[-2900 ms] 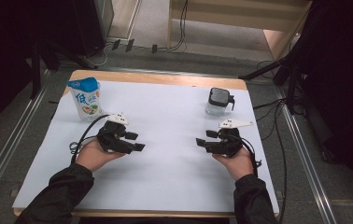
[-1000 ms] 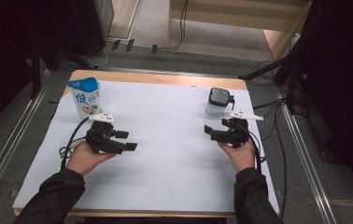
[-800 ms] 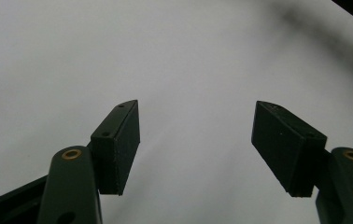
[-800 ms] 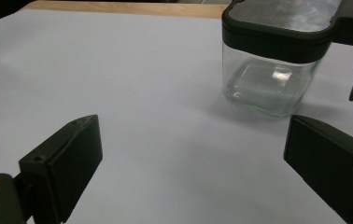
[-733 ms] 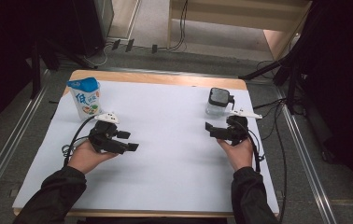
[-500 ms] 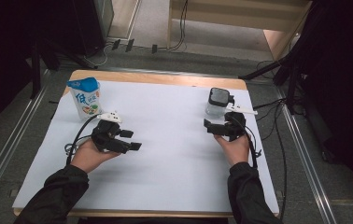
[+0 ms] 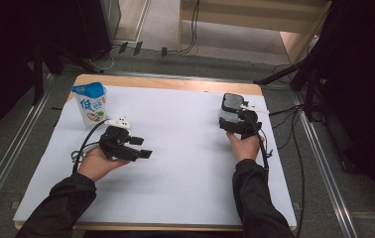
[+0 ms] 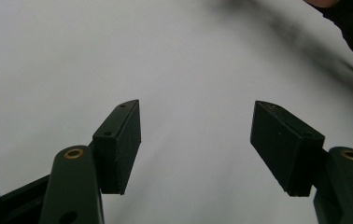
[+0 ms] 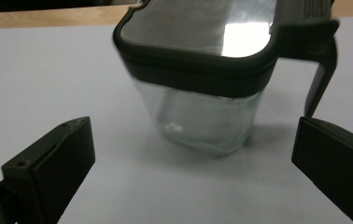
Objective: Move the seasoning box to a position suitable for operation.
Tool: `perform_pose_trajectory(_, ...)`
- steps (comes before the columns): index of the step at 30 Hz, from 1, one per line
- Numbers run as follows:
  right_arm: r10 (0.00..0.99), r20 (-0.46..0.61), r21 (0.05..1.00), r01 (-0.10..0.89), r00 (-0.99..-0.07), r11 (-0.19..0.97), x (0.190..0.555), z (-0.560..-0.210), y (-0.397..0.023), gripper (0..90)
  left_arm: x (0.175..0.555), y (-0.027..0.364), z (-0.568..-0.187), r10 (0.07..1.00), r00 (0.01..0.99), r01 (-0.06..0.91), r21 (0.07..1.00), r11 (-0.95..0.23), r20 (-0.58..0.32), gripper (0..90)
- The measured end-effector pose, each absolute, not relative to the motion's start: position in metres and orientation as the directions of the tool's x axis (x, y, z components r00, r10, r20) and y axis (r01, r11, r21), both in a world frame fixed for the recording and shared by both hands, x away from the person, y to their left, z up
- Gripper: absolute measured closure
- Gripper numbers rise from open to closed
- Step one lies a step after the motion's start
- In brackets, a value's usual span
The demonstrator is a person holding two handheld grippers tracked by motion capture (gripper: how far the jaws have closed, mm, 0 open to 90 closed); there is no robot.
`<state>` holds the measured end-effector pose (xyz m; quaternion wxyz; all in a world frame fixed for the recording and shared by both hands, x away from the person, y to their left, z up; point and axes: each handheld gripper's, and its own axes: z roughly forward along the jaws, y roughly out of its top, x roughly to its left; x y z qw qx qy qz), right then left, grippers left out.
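Note:
A clear jar with a dark lid (image 7: pixel 232 105) stands upright at the back right of the white sheet (image 7: pixel 185 168). In the right gripper view the jar (image 9: pixel 202 84) looms close, just beyond the fingertips, with a lid latch hanging at its right side. My right gripper (image 7: pixel 231 124) (image 9: pixel 192 135) points at it; its jaws have just been opening and stand wide, with nothing between the pads. My left gripper (image 7: pixel 141 147) (image 8: pixel 195 109) hovers over bare sheet at the left, open and with nothing between its jaws.
A blue and white carton (image 7: pixel 90 103) stands at the back left corner, just behind the left hand. Cables (image 7: pixel 294 148) trail off the table's right edge. Metal rails (image 7: pixel 7 163) run along both sides of the table.
The right hand has moved forward up to the jar, and its jaws are wider. The left hand has barely shifted.

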<state>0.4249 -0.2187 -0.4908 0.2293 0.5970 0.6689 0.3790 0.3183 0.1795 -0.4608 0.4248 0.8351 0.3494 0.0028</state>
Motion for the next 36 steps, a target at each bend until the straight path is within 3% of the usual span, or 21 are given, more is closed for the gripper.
perform_pose_trajectory(9, 0.981, 0.134, 0.796, 0.605, -0.14, -0.023, 0.449, -0.482, -0.207, 0.0, 0.316, 0.181, -0.461, 0.589, 0.753, 0.583, 0.712, -0.393, -0.291, 34.5)
perform_pose_trajectory(21, 0.987, 0.152, 0.805, 0.586, -0.053, -0.092, 0.473, -0.499, -0.198, 0.8, 0.308, 0.191, -0.463, 0.615, 0.729, 0.598, 0.717, -0.358, -0.3, 34.7)
perform_pose_trajectory(36, 0.992, 0.116, 0.812, 0.581, -0.057, -0.061, 0.483, -0.507, -0.202, 9.3, 0.305, 0.202, -0.463, 0.641, 0.692, 0.621, 0.725, -0.297, -0.331, 33.7)
